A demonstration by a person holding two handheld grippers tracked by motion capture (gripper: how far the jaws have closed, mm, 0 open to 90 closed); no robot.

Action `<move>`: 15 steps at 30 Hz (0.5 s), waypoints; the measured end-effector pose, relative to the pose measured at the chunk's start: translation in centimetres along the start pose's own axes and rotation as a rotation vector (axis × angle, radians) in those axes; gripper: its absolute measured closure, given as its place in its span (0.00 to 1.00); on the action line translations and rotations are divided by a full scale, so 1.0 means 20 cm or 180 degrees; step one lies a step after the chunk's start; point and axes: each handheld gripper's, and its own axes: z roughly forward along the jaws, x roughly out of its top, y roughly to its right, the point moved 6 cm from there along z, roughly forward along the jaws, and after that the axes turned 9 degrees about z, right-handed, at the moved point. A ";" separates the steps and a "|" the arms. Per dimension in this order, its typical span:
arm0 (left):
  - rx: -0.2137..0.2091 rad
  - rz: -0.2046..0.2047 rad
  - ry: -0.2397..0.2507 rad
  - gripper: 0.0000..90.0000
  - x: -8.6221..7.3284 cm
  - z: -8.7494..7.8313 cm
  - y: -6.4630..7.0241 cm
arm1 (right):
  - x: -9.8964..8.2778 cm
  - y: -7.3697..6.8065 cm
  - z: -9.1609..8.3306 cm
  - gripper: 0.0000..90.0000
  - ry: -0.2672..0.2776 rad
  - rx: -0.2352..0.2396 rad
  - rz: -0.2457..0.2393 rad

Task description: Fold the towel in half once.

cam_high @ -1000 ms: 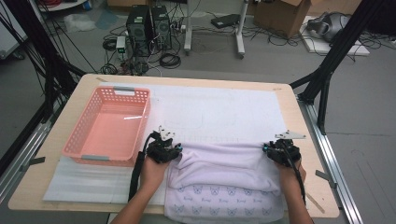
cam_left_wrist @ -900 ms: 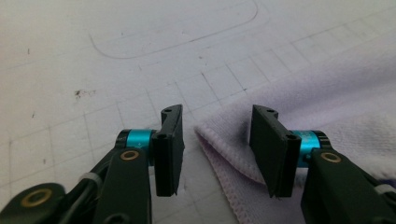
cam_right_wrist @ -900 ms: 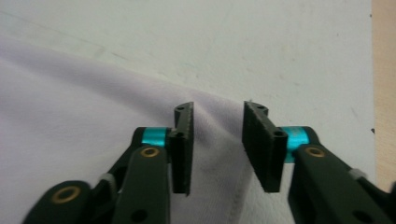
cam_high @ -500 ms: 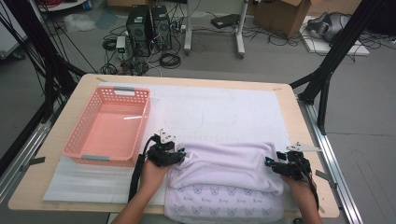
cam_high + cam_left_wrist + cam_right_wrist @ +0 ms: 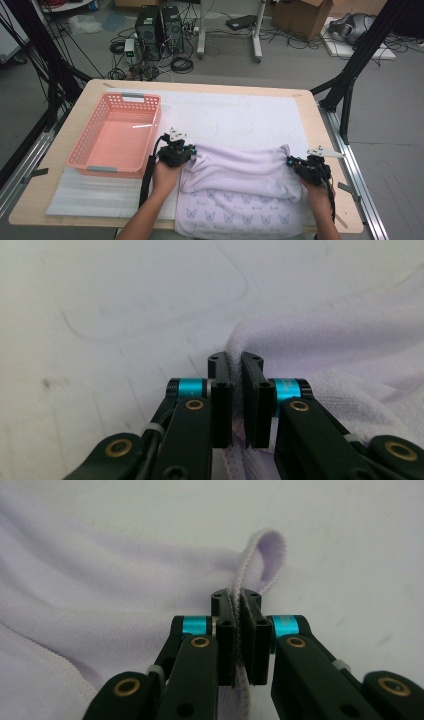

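Note:
A lavender towel [image 5: 240,175] with a small printed pattern lies partly folded on the white mat [image 5: 235,115], near the table's front edge. My left gripper [image 5: 181,150] is at the fold's left corner. In the left gripper view its jaws [image 5: 235,360] have just been closing and now pinch the towel's edge [image 5: 325,350]. My right gripper [image 5: 298,165] holds the fold's right corner. Seen in the right gripper view, it [image 5: 236,597] is shut on the stitched hem, and a loop of towel [image 5: 100,580] stands up beyond the tips.
A pink plastic basket [image 5: 114,135] with nothing in it stands on the table's left half, close beside my left hand. A clear ribbed sheet [image 5: 100,192] lies in front of it. Black frame legs, computer towers and cables are on the floor beyond the wooden table [image 5: 60,145].
Both grippers have closed onto the towel's folded edge. The left hand has shifted slightly away from the front edge. The right hand dipped toward the front, then came back a little.

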 end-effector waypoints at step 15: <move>0.0257 -0.0136 -0.0054 0.93 0.13 0.26 -0.28 | 0.33 0.07 0.27 0.95 0.0063 -0.0166 0.0041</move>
